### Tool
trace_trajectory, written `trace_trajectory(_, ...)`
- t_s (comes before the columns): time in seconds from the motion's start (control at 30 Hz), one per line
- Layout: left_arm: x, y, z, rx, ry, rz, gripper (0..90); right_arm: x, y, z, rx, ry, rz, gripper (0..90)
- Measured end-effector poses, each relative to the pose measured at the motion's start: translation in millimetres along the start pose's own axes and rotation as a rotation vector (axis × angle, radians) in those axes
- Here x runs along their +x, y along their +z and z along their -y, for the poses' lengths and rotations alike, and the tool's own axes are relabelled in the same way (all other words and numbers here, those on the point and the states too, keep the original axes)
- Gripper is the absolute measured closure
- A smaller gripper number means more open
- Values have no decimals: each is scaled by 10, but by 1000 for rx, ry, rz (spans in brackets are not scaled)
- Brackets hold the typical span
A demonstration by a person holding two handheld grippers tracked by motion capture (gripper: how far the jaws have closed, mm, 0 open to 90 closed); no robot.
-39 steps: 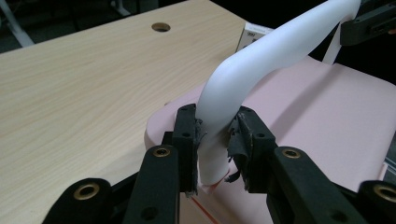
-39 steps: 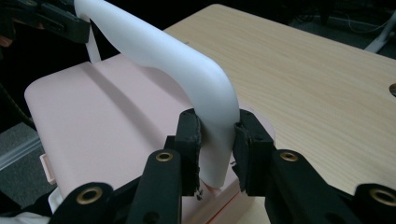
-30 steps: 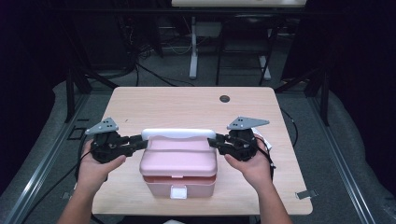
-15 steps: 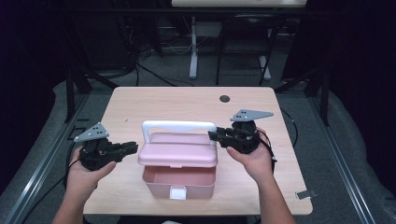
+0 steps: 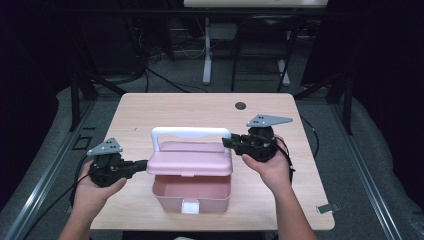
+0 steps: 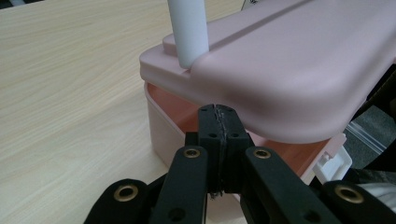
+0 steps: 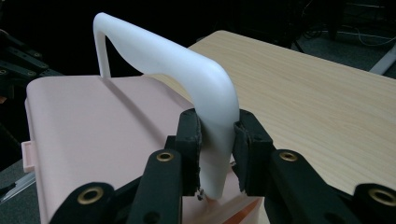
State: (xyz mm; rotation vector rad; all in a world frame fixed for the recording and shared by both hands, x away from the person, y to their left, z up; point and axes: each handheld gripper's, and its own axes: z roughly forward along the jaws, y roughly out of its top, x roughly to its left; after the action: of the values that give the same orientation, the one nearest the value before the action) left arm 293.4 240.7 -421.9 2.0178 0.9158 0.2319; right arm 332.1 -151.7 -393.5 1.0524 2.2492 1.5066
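High view: you're keeping the pink box (image 5: 191,177) near the table's (image 5: 150,107) front edge, lid raised. Right gripper (image 5: 231,142) jaws are clamping the white handle (image 5: 190,132); left gripper (image 5: 141,164) jaws, just closing w/ nothing between, are sitting under the lid's edge.

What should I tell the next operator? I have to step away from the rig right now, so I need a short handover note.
Right gripper: shut on the white handle at its near upright, holding it raised.
Left gripper: jaws have just been closing and now meet with nothing between them; the tips sit under the lid's left edge.
Pink box: near the table's front edge, lid lifted off the base on that side, orange-pink interior showing.
Done: lid started open.
Left: probably raising the lid fully, likely by pushing up with the left tips while the right steadies the handle.
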Motion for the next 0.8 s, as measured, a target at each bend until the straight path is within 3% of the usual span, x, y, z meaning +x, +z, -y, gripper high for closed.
trace_trajectory(0.27, -29, -3, 35, 12, -7, 15, 899, -50, 20, -11, 5, 12, -4, 733)
trace_trajectory(0.5, -104, 94, 61, 41, 16, 30, 898, -46, 20, -21, 8, 7, -2, 733)
trace_trajectory(0.8, -158, 144, 80, 35, 18, 43, 898, -54, 45, -25, 8, 6, -5, 731)
